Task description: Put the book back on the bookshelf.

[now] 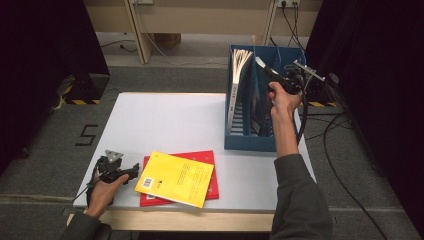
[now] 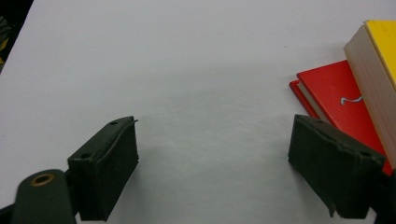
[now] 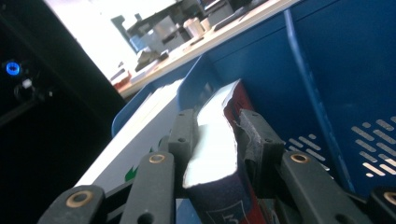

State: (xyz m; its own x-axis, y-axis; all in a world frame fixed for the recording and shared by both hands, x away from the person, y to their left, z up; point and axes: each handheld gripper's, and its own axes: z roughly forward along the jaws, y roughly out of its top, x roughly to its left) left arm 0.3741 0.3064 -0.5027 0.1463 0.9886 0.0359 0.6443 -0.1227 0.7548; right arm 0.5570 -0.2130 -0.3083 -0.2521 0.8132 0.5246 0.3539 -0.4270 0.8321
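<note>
Book (image 3: 215, 158) pinched between the pads of the right tool (image 3: 217, 140): a dark-covered volume with a navy cover at the near end, a strip of red along the side next to the right-hand pad, and a pale block of page edges that bulges and curves between the two black jaws. White lettering shows low on the navy cover, too cut off to read. Both pads press on it, one on each side. In the high view the right tool (image 1: 272, 75) holds this book (image 1: 261, 63) tilted over the blue file rack (image 1: 248, 141), its pale top corner above the rack's rim. Just beyond the tool, the rack's blue divider (image 3: 308, 93) rises beside the book, with slotted holes in the wall to the right. In the rack's next slot, left of the tool, a white book (image 1: 236, 85) stands with its pages fanned open.

The left tool (image 2: 212, 158) rests low over the white table (image 2: 187, 70), jaws spread wide with bare table between them. Right of it lie a red book (image 2: 343, 100) and a yellow book (image 2: 380, 60) stacked on top.
</note>
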